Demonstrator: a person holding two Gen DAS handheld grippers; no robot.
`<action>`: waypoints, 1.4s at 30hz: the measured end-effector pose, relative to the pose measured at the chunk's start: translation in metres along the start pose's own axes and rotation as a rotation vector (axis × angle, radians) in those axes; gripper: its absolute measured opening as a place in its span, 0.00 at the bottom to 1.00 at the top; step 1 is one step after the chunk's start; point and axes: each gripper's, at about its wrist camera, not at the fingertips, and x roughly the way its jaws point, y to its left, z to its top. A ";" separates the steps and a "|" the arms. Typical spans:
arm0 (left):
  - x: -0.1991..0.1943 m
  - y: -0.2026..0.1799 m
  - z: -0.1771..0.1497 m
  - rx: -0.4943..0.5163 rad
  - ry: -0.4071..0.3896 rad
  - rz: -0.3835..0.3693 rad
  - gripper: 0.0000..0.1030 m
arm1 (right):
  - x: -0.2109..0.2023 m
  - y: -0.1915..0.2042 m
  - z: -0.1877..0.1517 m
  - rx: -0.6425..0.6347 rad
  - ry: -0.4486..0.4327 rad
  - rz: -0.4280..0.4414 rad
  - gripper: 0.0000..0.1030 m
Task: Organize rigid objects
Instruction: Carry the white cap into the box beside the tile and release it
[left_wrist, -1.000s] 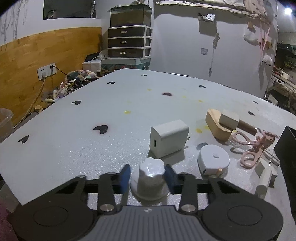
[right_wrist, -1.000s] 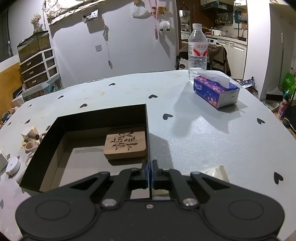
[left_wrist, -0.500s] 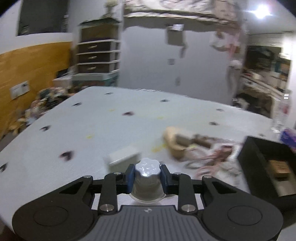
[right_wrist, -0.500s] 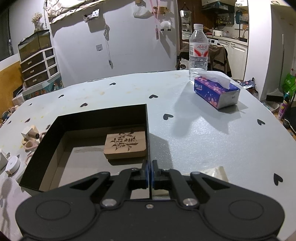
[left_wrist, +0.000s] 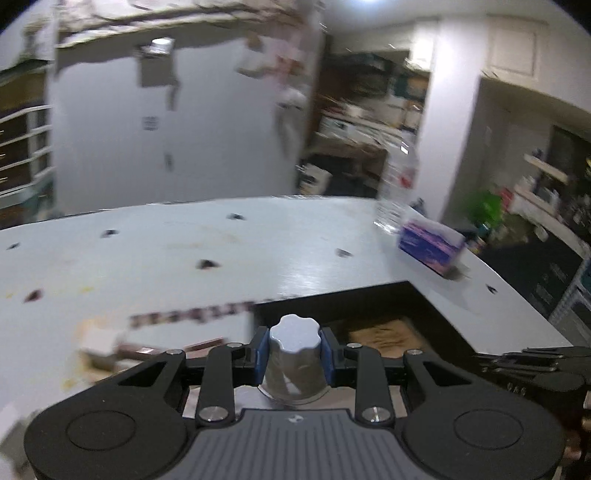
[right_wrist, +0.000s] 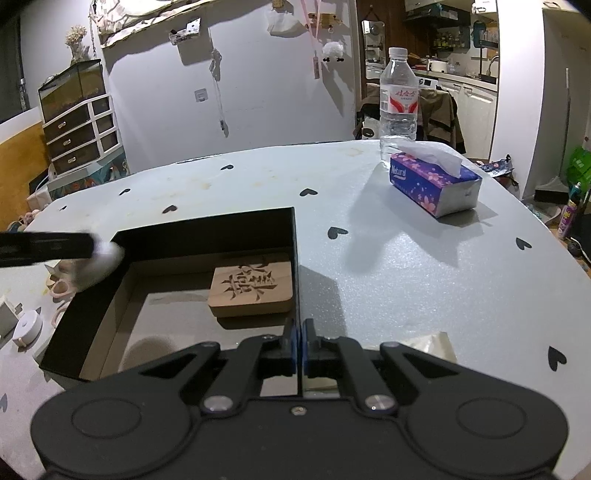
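The table (right_wrist: 406, 280) carries a black box (right_wrist: 207, 230), the landmark here. Inside the box, against its right wall, lies a carved wooden block (right_wrist: 253, 290). Beyond the box, to the far right, sit a tissue pack (right_wrist: 434, 186) and a water bottle (right_wrist: 398, 99). Left of the box lie a round white tape measure (right_wrist: 27, 328) and pink scissors (right_wrist: 61, 290) (both partly cut off at the picture's edge).

The left gripper (left_wrist: 294, 356) is clamped on a white knob-topped jar (left_wrist: 294, 360), held upright between the blue pads; in the right wrist view it appears blurred at the box's far left corner, above the rim. The right gripper (right_wrist: 298, 345) has its jaws pressed together, pinching the box's near right wall and steadying it.

The step in hand looks like dropping the jar into the box. To do it well, carry the jar clear over the left wall, aim for the bare floor left of the block, lower until the base meets the floor, keep it upright, and only then release. Letting go early risks a topple onto the block.
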 end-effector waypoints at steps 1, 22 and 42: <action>0.008 -0.004 0.002 0.005 0.014 -0.009 0.30 | 0.000 0.000 0.000 -0.002 0.001 0.000 0.03; 0.131 -0.030 0.015 -0.006 0.271 0.065 0.30 | 0.001 0.000 0.000 -0.005 0.000 0.009 0.03; 0.094 -0.046 0.008 0.065 0.206 0.011 0.82 | 0.001 -0.001 0.000 0.009 0.002 0.012 0.04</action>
